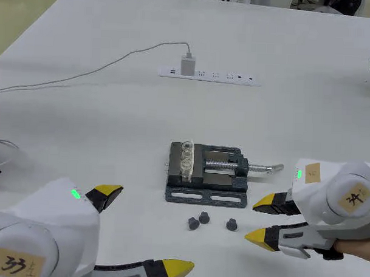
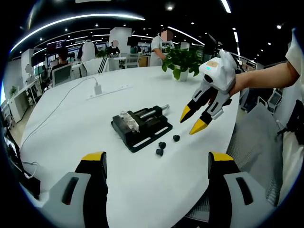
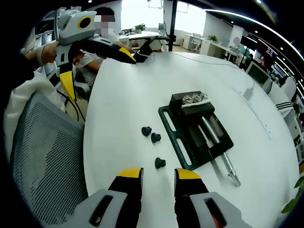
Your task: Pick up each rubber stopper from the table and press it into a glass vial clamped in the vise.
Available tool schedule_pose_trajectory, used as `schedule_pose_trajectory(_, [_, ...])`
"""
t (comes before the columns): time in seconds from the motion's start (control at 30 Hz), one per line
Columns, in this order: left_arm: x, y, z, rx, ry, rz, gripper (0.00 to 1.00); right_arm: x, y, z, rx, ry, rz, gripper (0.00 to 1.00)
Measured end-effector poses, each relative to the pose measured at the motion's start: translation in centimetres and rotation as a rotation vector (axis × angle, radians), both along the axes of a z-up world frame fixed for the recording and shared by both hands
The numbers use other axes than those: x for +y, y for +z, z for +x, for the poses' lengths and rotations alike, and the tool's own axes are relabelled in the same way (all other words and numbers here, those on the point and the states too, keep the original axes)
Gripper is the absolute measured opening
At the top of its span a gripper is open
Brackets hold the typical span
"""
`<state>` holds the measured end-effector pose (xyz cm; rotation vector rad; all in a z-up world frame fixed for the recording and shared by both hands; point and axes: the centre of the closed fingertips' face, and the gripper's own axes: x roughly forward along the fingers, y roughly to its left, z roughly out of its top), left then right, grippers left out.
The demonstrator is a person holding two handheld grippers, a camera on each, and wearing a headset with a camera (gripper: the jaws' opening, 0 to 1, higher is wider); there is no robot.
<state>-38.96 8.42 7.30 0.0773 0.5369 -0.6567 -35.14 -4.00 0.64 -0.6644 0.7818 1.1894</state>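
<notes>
A black vise (image 1: pixel 208 176) stands mid-table with clear glass vials (image 1: pixel 187 158) clamped upright in its jaws. Three dark rubber stoppers (image 1: pixel 193 223) (image 1: pixel 204 217) (image 1: pixel 232 224) lie loose on the table just in front of it. My right gripper (image 1: pixel 255 222) hovers open to the right of the stoppers, holding nothing. In the right gripper view its fingertips (image 3: pixel 159 175) point at the nearest stopper (image 3: pixel 160 163), close above it. My left gripper (image 1: pixel 142 231) is wide open at the lower left and holds nothing. In its own view, the vise (image 2: pixel 142 126) and stoppers (image 2: pixel 162 145) lie ahead.
A white power strip (image 1: pixel 208 74) with a plugged charger (image 1: pixel 187 64) and a long cable lies at the back of the white table. The vise handle (image 1: pixel 269 169) sticks out to the right. A mesh chair (image 3: pixel 42 156) stands at the table's near edge.
</notes>
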Motion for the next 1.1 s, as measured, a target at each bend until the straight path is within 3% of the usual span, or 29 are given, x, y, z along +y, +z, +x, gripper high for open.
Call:
schedule_pose_trajectory(0.23, [0.0, -0.1, -0.1, 0.002, 0.004, -0.01, 0.86, 1.0, -1.2, 0.0, 0.036, 0.018, -0.005, 0.17])
schedule_pose_trajectory(0.6, [0.5, -0.4, -0.3, 0.012, 0.014, -0.017, 0.85, 1.5, -2.0, 0.6, 0.048, 0.024, -0.022, 0.05])
schedule_pose_trajectory(0.83, [0.8, -0.5, -0.5, 0.019, 0.024, -0.023, 0.85, 1.4, -2.5, 0.6, 0.044, 0.052, -0.053, 0.02])
schedule_pose_trajectory(1.1, [0.9, -0.7, -0.6, 0.025, 0.026, -0.027, 0.84, 1.6, -2.5, 0.4, 0.05, 0.057, -0.049, 0.01])
